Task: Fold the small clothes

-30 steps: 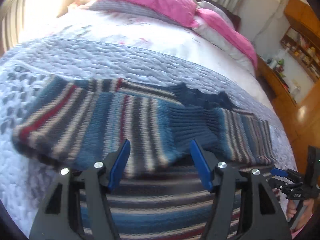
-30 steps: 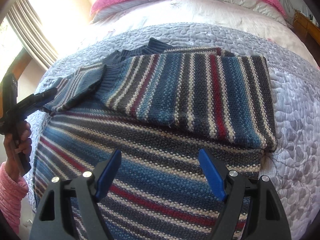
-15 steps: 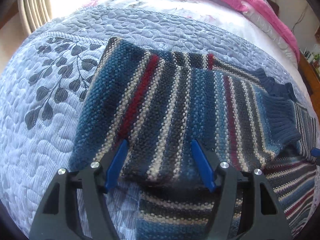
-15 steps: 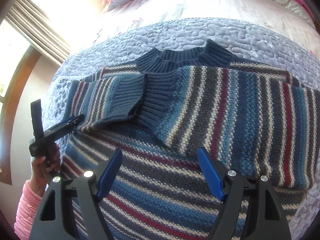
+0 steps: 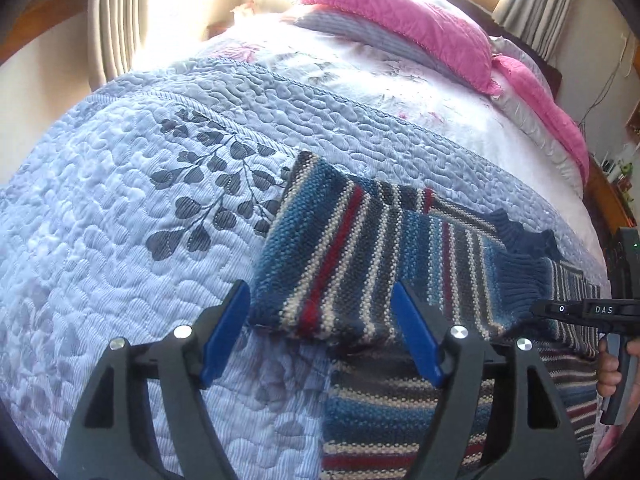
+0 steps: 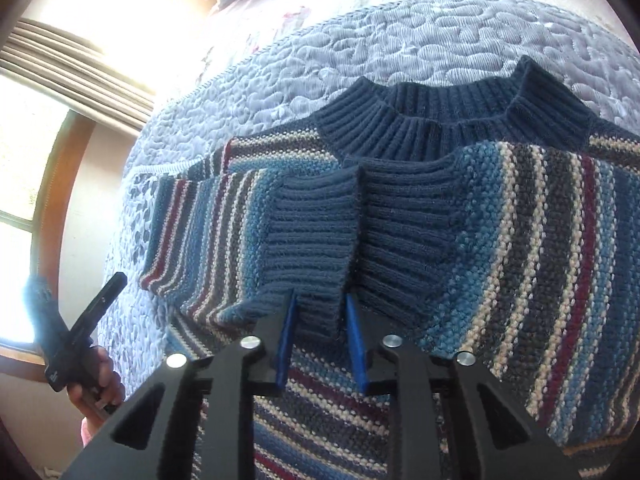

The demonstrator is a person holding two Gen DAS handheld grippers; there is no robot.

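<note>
A striped knit sweater [image 5: 360,248] in blue, grey, cream and red lies on the bed with both sleeves folded across its chest. My left gripper [image 5: 318,286] is open, its fingertips straddling the folded sleeve's near edge by the shoulder. In the right wrist view the two navy ribbed cuffs meet below the navy collar [image 6: 448,112]. My right gripper [image 6: 321,296] is narrowed onto the lower edge of the left-hand cuff [image 6: 316,232], with the knit pinched between its blue pads. The right gripper's tip [image 5: 560,308] shows at the left wrist view's right edge.
The sweater rests on a pale blue quilted bedspread [image 5: 140,208] with a dark leaf print. Pink pillows [image 5: 400,20] lie at the head of the bed. Curtains and a window [image 6: 36,128] are to the left. A hand [image 6: 100,376] holds the left gripper's handle.
My right gripper has moved in toward the cuffs and closed from wide open onto the left-hand cuff. My left gripper has drawn back and shifted left, staying open.
</note>
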